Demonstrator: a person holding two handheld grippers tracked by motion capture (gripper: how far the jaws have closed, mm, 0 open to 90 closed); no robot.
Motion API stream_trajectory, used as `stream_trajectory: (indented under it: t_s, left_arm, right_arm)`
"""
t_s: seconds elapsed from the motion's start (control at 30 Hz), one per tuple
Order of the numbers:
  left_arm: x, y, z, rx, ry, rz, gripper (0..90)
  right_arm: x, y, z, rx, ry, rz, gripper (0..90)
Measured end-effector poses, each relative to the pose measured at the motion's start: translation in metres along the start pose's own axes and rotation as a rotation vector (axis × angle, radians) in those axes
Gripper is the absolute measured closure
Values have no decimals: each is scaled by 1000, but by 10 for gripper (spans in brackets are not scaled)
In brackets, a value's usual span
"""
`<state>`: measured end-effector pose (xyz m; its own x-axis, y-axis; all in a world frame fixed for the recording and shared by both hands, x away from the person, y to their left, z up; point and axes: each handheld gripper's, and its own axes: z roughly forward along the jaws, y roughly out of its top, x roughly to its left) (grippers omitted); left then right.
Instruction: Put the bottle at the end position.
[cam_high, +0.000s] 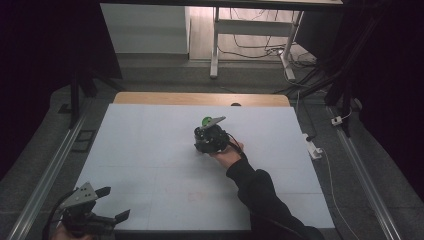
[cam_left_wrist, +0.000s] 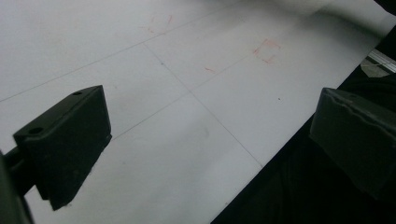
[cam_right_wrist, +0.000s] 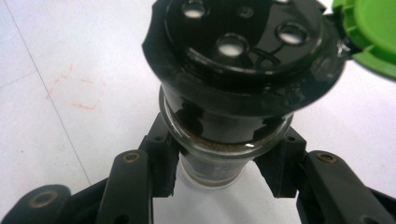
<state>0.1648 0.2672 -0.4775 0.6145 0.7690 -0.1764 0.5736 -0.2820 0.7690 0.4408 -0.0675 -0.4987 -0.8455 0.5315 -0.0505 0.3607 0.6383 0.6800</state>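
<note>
Gripping a small glass spice jar (cam_right_wrist: 210, 158) with black shaker top and flipped-open green lid (cam_right_wrist: 369, 32) mid-table, right gripper (cam_right_wrist: 215, 179) clamps the smooth glass below the cap: light, rigid, breakable, slippery; left gripper (cam_high: 107, 204) idles open, near-left.

A dim lab: white-topped table (cam_high: 150, 165), floor rails (cam_high: 45, 170), loose cables (cam_high: 260, 50).
</note>
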Motion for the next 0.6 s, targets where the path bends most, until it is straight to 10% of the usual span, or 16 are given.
stream_trajectory:
  t_s: [0.6]
  left_arm:
    - [0,0,0,1,-3,1,0]
  right_arm:
    - [1,-7,3,-15,-4,0,503]
